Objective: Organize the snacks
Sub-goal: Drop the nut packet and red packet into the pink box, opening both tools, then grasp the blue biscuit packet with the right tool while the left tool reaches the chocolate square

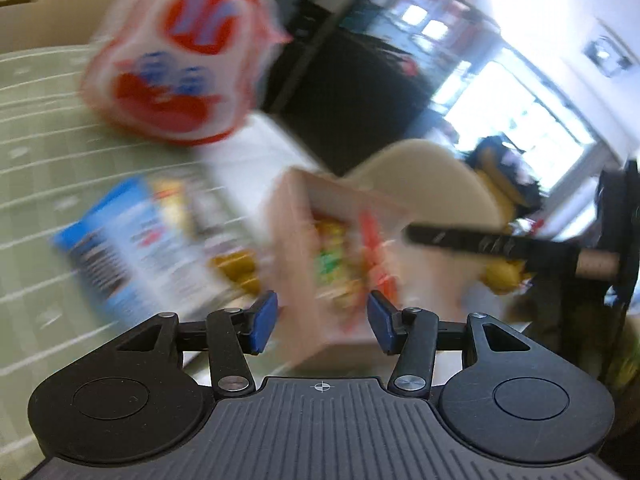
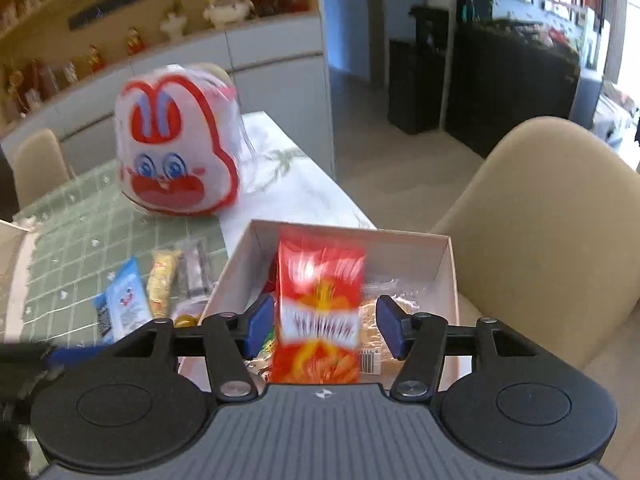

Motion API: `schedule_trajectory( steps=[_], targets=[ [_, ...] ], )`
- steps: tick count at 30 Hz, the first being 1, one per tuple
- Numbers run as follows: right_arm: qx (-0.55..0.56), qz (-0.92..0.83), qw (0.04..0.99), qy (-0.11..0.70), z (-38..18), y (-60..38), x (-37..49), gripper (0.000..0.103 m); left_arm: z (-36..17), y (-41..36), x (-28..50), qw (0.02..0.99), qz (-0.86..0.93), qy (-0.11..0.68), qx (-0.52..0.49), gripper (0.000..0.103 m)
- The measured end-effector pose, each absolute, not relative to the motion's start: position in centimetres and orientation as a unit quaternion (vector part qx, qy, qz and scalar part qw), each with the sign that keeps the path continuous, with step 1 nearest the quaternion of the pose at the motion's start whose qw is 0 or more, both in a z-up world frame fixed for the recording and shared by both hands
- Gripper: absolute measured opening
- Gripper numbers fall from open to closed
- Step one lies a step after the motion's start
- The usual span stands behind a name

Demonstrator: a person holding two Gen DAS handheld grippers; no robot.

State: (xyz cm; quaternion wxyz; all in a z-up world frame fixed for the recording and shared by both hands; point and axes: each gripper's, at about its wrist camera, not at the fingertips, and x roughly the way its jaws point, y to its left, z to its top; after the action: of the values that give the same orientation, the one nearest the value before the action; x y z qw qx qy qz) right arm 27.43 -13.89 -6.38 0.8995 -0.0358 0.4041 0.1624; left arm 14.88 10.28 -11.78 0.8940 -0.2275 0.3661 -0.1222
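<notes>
Nearest the right wrist lens: right gripper [image 2: 325, 326] over a shallow open cardboard box [image 2: 448, 264], with a red-orange printed snack packet [image 2: 320, 312] upright between its blue pads. Pads stand spread; a visible gap shows on the right side of the packet, and the left pad sits just beside its edge without clear pressure. Judgement: the packet is no longer gripped and is dropping or leaning into the box. Box already holds a clear-wrapped pale snack [image 2: 384, 320] with a barcode label, plus something green and yellow low on the left, partly hidden. Left gripper [image 1: 322, 322] appears in the left wrist view, badly blurred; jaws spread, nothing between the pads, aimed toward the same box from its near-left side. On the green gridded table mat [image 2: 80, 232], left of the box, still loose: a blue and white flat packet [image 2: 122, 300], a yellow wrapped snack [image 2: 162, 284], a dark-printed clear packet [image 2: 196, 268] and a small gold-coloured item [image 2: 186, 320], hard to identify. Farther left on the mat stands a white bag printed with a red rabbit face [image 2: 176, 144], well apart from the box. A beige chair back [image 2: 552, 216] sits right of the box. Progress estimate: roughly midway; several snacks boxed, at least four left on the mat. Whether the rabbit bag belongs in the box cannot be told.
</notes>
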Motion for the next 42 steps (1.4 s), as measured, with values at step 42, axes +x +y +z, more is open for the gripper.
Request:
schedule_trajectory(
  steps=[42],
  targets=[
    [-0.104,0.195,0.891,0.397,-8.9,-16.8,10.3,0.073,-12.6,7.1,6.1,0.873,-0.130,0.444,-0.153,0.054]
  ],
)
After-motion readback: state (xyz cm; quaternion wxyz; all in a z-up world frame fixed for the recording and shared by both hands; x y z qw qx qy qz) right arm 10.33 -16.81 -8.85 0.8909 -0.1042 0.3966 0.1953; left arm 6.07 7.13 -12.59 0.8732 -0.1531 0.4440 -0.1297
